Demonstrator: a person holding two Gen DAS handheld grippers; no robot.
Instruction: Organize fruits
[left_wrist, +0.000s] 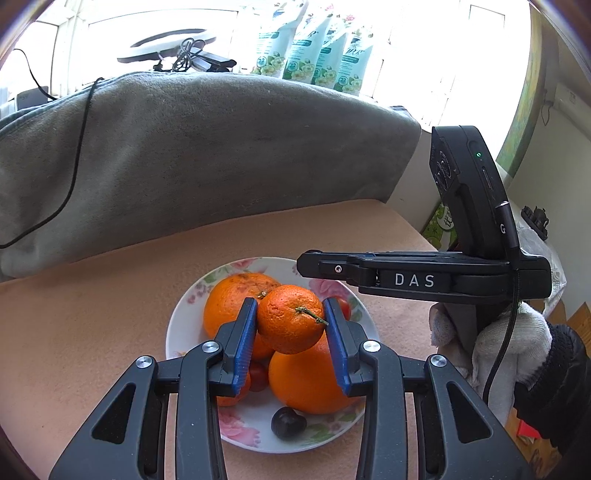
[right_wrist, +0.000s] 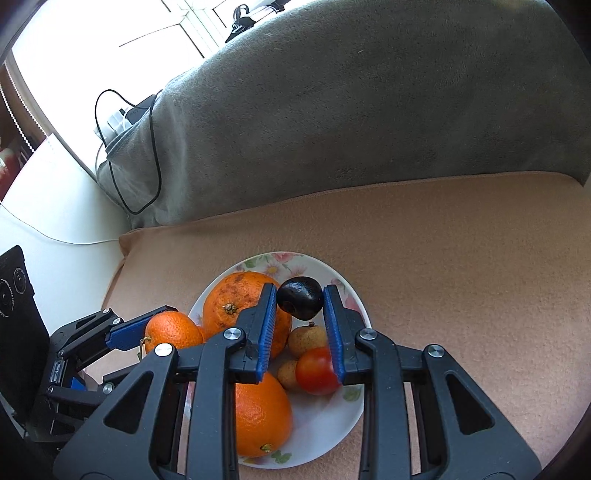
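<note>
Fruit is gathered on a floral plate (left_wrist: 177, 321) set on a peach cloth (left_wrist: 92, 295). A small mandarin (left_wrist: 290, 317) is clamped between the blue pads of the left gripper (left_wrist: 290, 325), above the plate's near side. A dark plum (right_wrist: 300, 297) is pinched by the right gripper (right_wrist: 300, 325) over the plate's far right. Two large oranges (right_wrist: 243, 306), a tomato (right_wrist: 316, 371) and small tan fruits (right_wrist: 306, 339) are seen lying on the plate.

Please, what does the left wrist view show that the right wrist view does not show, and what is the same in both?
Only left wrist: a gloved hand and green packets at the window. Only right wrist: the right tongs shut on a dark fruit, and two small tan fruits. Both: the flowered plate, big oranges, and the left tongs holding a small orange.
</note>
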